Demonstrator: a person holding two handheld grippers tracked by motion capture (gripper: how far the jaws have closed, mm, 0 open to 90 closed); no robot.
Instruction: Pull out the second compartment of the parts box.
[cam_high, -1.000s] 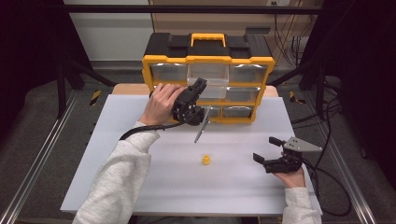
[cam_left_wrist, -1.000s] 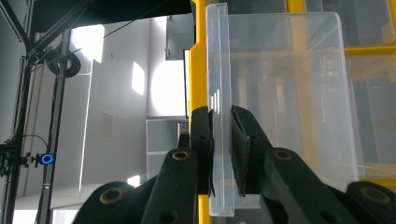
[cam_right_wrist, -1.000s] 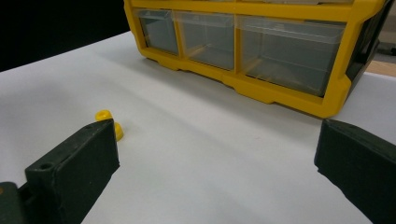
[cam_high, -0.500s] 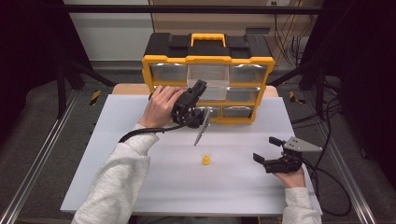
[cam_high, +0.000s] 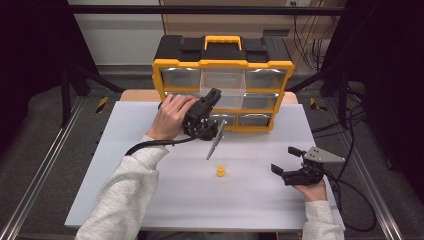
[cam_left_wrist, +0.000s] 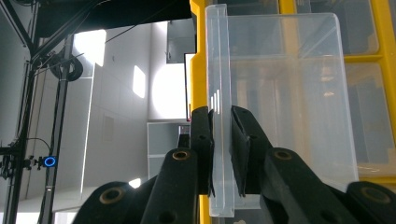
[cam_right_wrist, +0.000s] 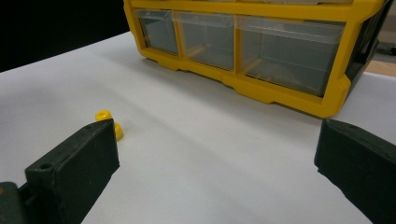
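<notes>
Right hand-held gripper (cam_right_wrist: 215, 154): its near jaw hides part of the yellow piece (cam_right_wrist: 108, 122); the far jaw runs off the frame edge.

The clear drawer (cam_high: 222, 86) sticks out from the top middle slot of the yellow organizer (cam_high: 223, 65), its front lip pinched between black jaws.

One drawer cabinet (cam_high: 222, 70); one yellow piece (cam_high: 220, 171); two hand-held grippers.

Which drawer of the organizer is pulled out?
The top middle drawer: it sticks out past the yellow frame, with the left gripper clamped on its front wall.
</notes>
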